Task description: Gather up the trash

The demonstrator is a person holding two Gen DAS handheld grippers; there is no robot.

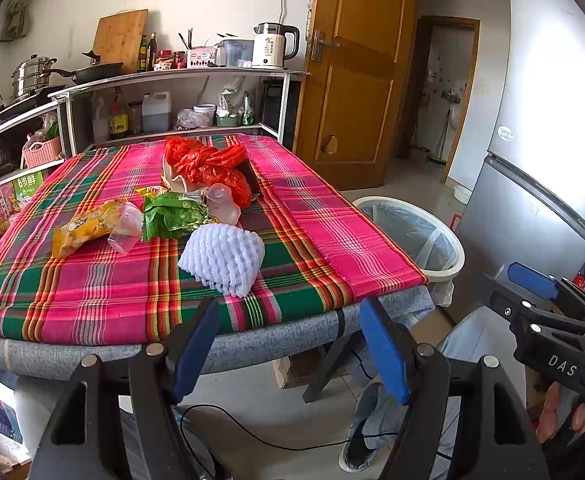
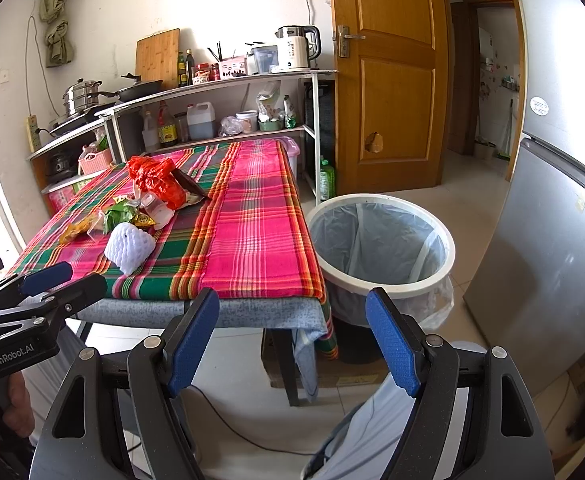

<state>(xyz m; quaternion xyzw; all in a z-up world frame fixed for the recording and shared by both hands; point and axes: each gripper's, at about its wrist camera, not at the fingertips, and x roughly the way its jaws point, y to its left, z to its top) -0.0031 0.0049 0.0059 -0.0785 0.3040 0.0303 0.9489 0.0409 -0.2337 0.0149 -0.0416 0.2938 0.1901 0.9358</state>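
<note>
Trash lies on a table with a pink and green plaid cloth: a white foam fruit net, a green wrapper, a yellow wrapper, clear plastic cups and a red plastic bag. A white bin with a clear liner stands on the floor at the table's right. My left gripper is open and empty, held short of the table's near edge. My right gripper is open and empty, off the table's near right corner.
A shelf unit with pots, bottles and a kettle stands behind the table. A wooden door and a silver fridge are at the right. A cable runs over the floor below. The foam net also shows in the right wrist view.
</note>
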